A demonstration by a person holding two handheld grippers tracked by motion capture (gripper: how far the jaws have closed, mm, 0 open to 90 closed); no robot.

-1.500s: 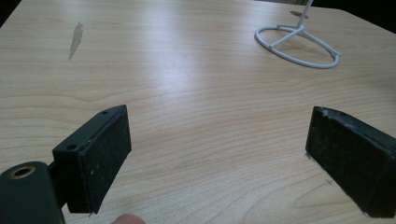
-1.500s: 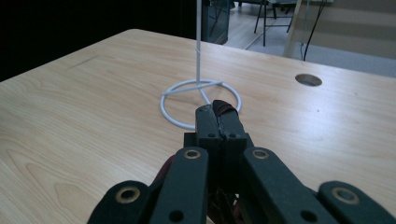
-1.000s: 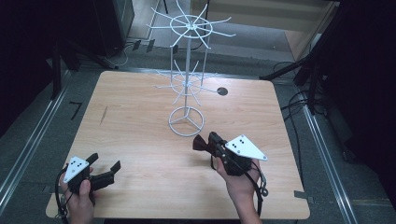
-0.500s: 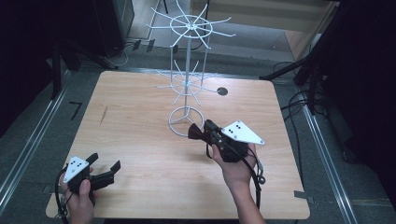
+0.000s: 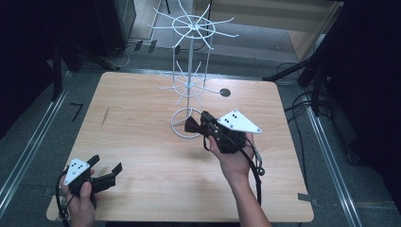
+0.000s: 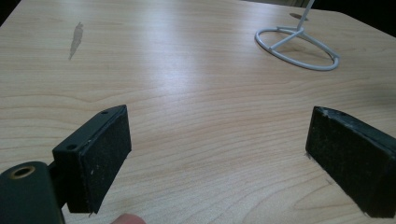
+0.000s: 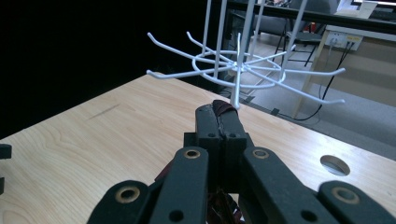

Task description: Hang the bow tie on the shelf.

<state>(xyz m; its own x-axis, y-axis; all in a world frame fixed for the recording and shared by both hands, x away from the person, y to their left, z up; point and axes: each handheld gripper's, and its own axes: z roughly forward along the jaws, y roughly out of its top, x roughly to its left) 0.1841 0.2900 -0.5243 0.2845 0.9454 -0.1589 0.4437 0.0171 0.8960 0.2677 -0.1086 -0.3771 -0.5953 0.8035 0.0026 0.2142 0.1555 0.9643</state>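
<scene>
A white wire rack (image 5: 189, 71) with two tiers of hooks stands on a ring base (image 6: 299, 46) at the back middle of the wooden table (image 5: 142, 146). My right gripper (image 5: 193, 124) hovers over that base, pointing left at the pole, its jaws shut on a small dark red-brown thing (image 7: 223, 109) that pokes out at the tips. In the right gripper view the lower tier of hooks (image 7: 238, 70) is just beyond the gripper (image 7: 222, 114). My left gripper (image 5: 106, 163) rests at the table's near left corner, open, with bare wood between its pads (image 6: 100, 158).
A round hole (image 5: 225, 92) is cut in the tabletop right of the rack. Metal rails run along both sides of the table. Dark furniture and cables (image 5: 302, 99) lie on the floor around it.
My right gripper has risen and moved forward and left toward the rack's pole, still carrying the dark thing. The left gripper has stayed put.
</scene>
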